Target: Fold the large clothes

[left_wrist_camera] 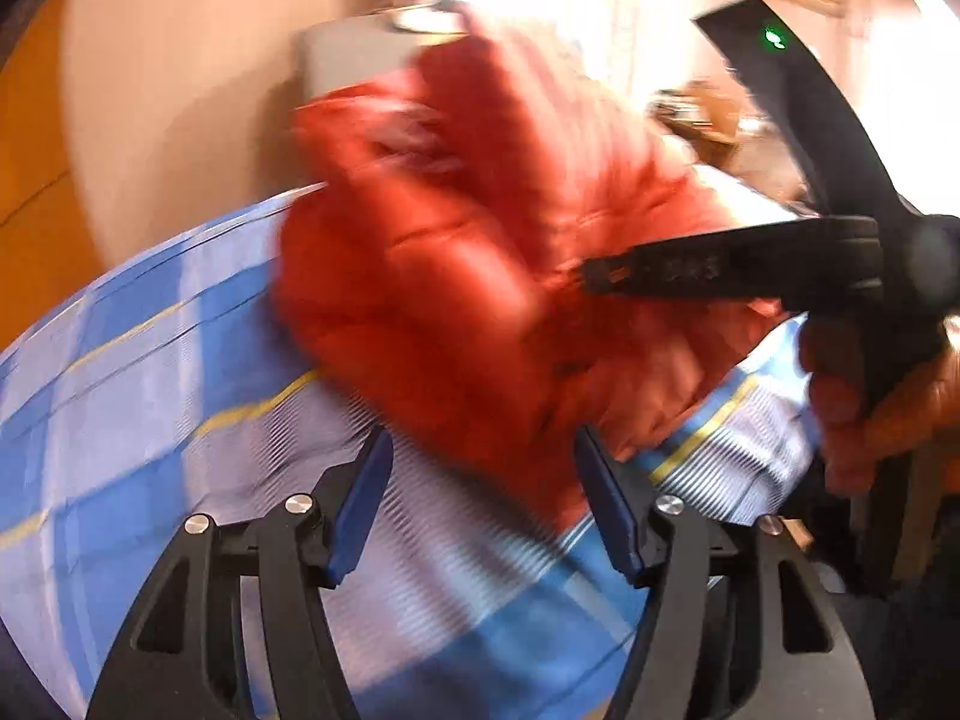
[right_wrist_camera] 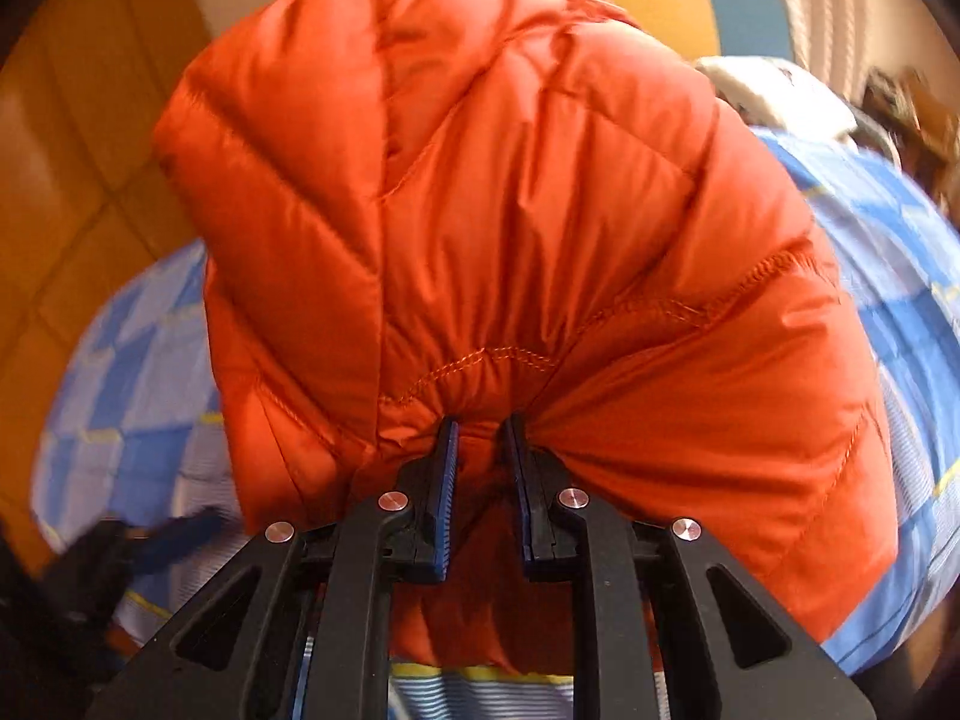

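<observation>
Nearest in the right wrist view, the right gripper (right_wrist_camera: 480, 438) is clamped on a bunched seam of the puffy orange quilted jacket (right_wrist_camera: 510, 210), which fills that view. The blurred left wrist view shows the left gripper (left_wrist_camera: 480, 468) with blue pads spread apart, nothing between them, over the blue plaid bedsheet (left_wrist_camera: 150, 360). Farther off, the jacket lies heaped on the sheet, the right gripper biting its edge. No legible writing.
</observation>
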A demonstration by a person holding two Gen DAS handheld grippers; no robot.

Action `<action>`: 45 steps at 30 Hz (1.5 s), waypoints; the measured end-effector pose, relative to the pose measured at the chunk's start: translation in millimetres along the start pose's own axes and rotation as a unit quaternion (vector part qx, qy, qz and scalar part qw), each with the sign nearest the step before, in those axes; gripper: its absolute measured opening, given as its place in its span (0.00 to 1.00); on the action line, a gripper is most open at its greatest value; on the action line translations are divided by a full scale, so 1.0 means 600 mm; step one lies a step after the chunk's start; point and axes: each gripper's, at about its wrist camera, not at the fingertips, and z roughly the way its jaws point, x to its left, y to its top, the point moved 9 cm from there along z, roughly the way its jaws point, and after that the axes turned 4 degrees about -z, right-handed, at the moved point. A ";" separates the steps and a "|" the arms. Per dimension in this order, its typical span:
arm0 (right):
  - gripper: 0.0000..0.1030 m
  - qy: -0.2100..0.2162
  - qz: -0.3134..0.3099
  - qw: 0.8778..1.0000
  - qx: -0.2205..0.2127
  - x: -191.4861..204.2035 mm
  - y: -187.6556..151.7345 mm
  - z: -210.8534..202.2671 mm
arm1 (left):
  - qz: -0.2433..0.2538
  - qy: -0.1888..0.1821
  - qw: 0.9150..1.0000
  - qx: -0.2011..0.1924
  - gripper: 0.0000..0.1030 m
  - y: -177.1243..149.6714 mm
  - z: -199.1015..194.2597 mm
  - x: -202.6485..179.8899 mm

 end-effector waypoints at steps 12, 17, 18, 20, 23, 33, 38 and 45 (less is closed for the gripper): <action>0.16 -0.008 -0.010 1.000 -0.023 -0.012 0.021 -0.055 | -0.223 0.103 0.968 -0.048 0.64 -0.117 -0.143 0.114; 0.31 -0.004 -0.002 0.999 -0.044 -0.021 0.029 -0.076 | -0.251 0.124 0.958 -0.060 0.65 -0.130 -0.162 0.122; 0.47 -0.005 -0.002 0.999 -0.052 -0.022 0.031 -0.081 | -0.255 0.120 0.957 -0.062 0.65 -0.130 -0.162 0.123; 0.50 -0.001 -0.007 0.998 -0.057 -0.021 0.034 -0.085 | -0.258 0.123 0.956 -0.062 0.65 -0.127 -0.153 0.132; 0.50 0.007 -0.022 0.999 -0.049 -0.012 0.030 -0.076 | -0.255 0.125 0.957 -0.066 0.65 -0.118 -0.148 0.130; 0.50 0.035 -0.162 0.986 -0.012 0.070 -0.046 -0.001 | -0.292 0.105 0.948 -0.072 0.66 -0.119 -0.144 0.109; 0.58 0.151 -0.081 0.985 0.002 0.043 -0.029 -0.033 | -0.293 0.043 0.952 -0.079 0.69 -0.083 -0.127 0.063; 0.77 0.261 -0.019 0.965 0.023 0.037 -0.038 -0.062 | -0.244 -0.057 0.965 -0.080 0.72 -0.020 -0.075 -0.033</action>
